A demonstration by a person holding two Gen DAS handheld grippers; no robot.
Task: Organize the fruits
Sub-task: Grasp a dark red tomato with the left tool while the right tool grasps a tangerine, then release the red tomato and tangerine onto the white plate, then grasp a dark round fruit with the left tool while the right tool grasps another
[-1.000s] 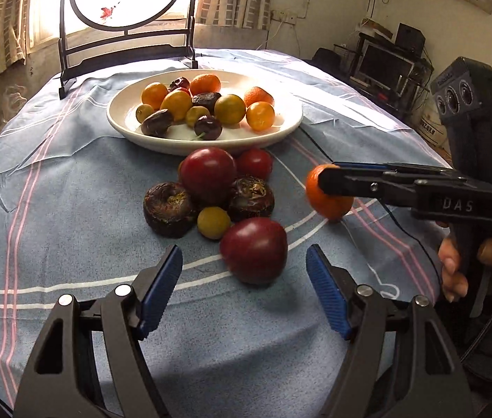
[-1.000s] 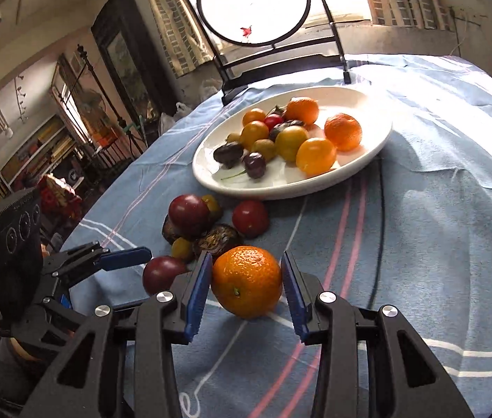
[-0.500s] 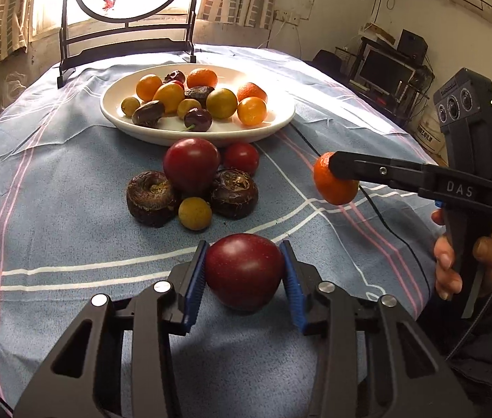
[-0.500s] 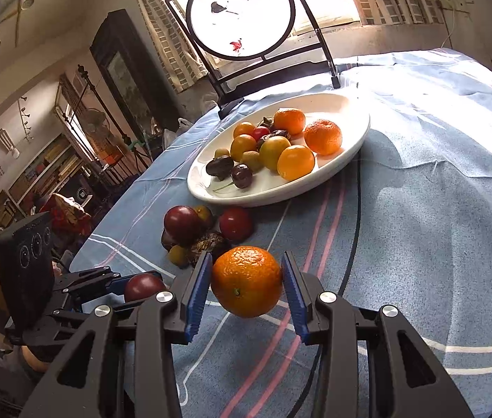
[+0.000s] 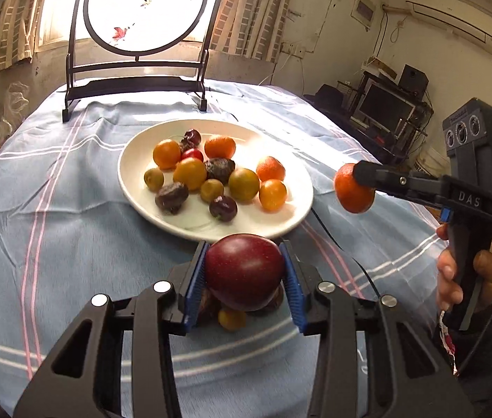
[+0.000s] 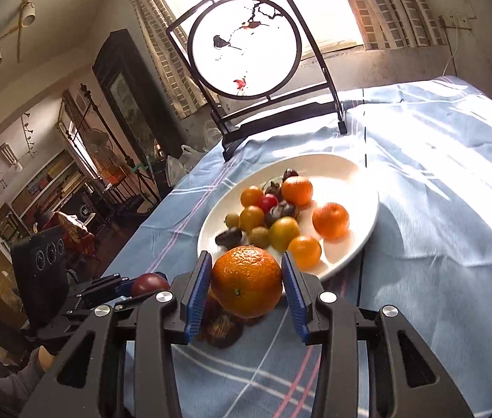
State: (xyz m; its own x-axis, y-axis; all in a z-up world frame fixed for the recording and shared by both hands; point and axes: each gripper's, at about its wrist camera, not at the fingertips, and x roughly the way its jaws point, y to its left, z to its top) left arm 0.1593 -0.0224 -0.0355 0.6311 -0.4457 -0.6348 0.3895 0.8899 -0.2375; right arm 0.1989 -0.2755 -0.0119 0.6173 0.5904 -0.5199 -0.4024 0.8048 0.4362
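The left gripper [image 5: 244, 273] has its jaws pinching a dark red plum [image 5: 244, 271], one blue pad pressed against each side of the fruit. The plum is held off the worktop; beneath it, partly hidden, lie a small yellow-green fruit [image 5: 232, 318] and a dark wrinkled fruit, both resting on the cloth.

The right gripper [image 6: 247, 284] has its jaws pinching an orange [image 6: 247, 281] in the same manner, also clear of the worktop. A dark wrinkled fruit [image 6: 220, 329] lies on the cloth directly below it. In the left wrist view the orange appears at 3 o'clock from the plate, held in the air beside the plate rim and apart from it.

The white plate [image 5: 289, 216] sits at 12 o'clock from both sets of jaws, just beyond the held fruit. It carries a cluster of small oranges, yellow-green fruits, dark wrinkled fruits and a few red and dark cherries-sized pieces, grouped toward its centre.

The worktop is covered by a blue striped cloth [image 5: 54, 244]. At 12 o'clock past the plate, a black stand with a round painted panel [image 5: 146, 3] stands upright at the far edge. A black cable [image 6: 362, 264] runs across the cloth beside the plate.
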